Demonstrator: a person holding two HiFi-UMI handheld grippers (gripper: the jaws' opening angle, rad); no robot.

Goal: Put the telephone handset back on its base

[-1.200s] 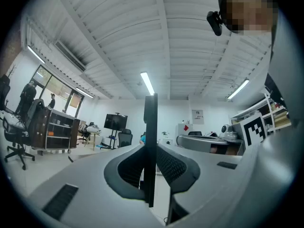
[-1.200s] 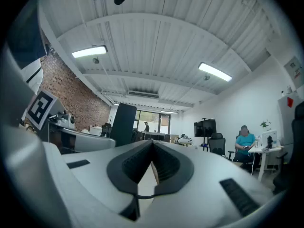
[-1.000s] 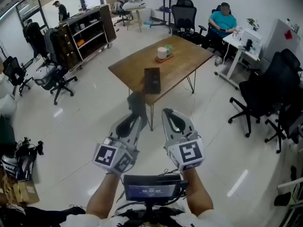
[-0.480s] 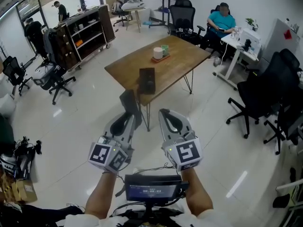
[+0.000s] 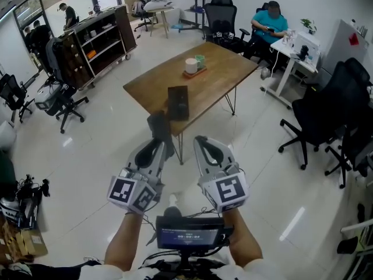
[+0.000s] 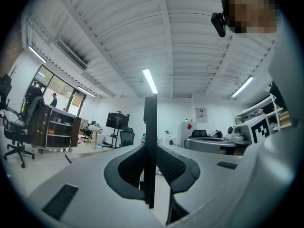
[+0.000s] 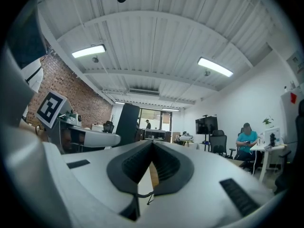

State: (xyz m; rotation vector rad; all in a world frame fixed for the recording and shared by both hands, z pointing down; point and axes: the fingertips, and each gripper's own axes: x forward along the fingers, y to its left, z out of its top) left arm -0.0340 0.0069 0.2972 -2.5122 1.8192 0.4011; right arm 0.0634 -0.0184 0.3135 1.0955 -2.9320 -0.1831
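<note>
At the bottom centre of the frame, a small dark screen unit point(image 5: 187, 235) is sitting between the person's bare forearms. Just above it, both tongs are pointing up the frame, side by side and apart, over the glossy white floor point(image 5: 99, 156).

The left tongs point(image 5: 157, 146) are pinching the black handset point(image 5: 157, 125) by its lower end. In the left gripper view the pads are pressing on both of its flat sides, and it is sticking up edge-on beyond the tips. The right tongs point(image 5: 202, 143) are carrying nothing, and their pads are meeting at the tips.

Beyond the handset, in the middle of the frame, the dark base point(image 5: 178, 102) is lying flat near the closest corner of the wooden desk point(image 5: 224, 77), well apart from the handset. Farther along the desk, a white cup point(image 5: 190, 66) and a green cup point(image 5: 200, 59) are standing together on a small tray point(image 5: 196, 72).

At the upper left, a dark shelf unit point(image 5: 96, 39) is standing against the windows. At the upper right, a person in a teal top point(image 5: 267, 23) is sitting at a white side table, and black office chairs point(image 5: 317, 118) are lining the right edge.
</note>
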